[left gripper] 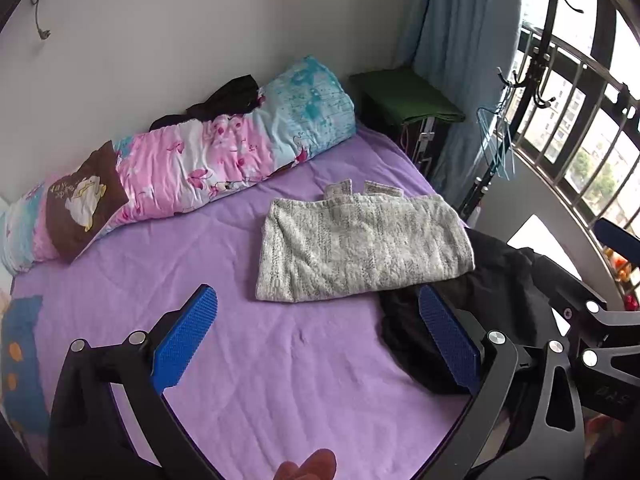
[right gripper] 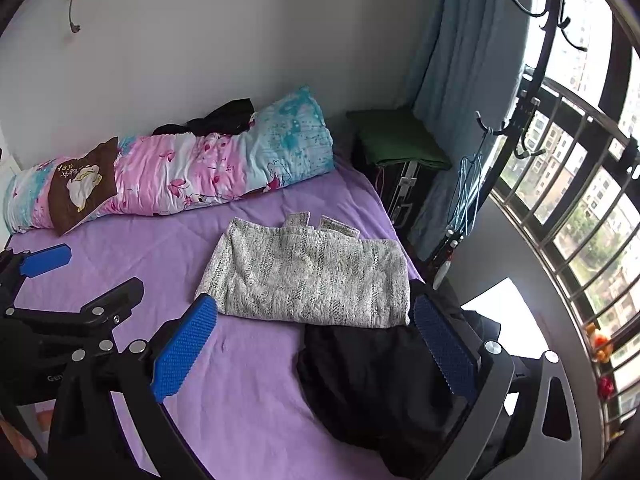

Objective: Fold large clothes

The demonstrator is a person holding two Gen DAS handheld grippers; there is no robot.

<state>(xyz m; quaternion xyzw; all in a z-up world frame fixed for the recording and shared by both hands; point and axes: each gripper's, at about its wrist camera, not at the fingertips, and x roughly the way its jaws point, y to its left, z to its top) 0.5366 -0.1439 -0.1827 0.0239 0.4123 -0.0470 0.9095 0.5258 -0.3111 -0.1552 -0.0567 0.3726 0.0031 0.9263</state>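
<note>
A folded grey knitted garment (left gripper: 360, 248) (right gripper: 308, 276) lies on the purple bed sheet (left gripper: 200, 248) (right gripper: 248, 380). A crumpled black garment (left gripper: 408, 332) (right gripper: 360, 380) sits against its near right edge, by the side of the bed. My left gripper (left gripper: 316, 336) hovers open above bare sheet, the black garment at its right finger. My right gripper (right gripper: 314, 348) is open too and hangs over the black garment, its left pad near the grey garment's corner. Neither holds anything. The left gripper's blue fingertips (right gripper: 46, 260) show at the left of the right wrist view.
A rolled pink and blue quilt (left gripper: 192, 160) (right gripper: 172, 172) lies along the wall with black clothes (left gripper: 228, 96) behind it. A green-covered stand (left gripper: 404, 100), a blue curtain (right gripper: 460, 60), a coat rack with hangers (right gripper: 468, 184) and a barred window (right gripper: 580, 200) line the right side.
</note>
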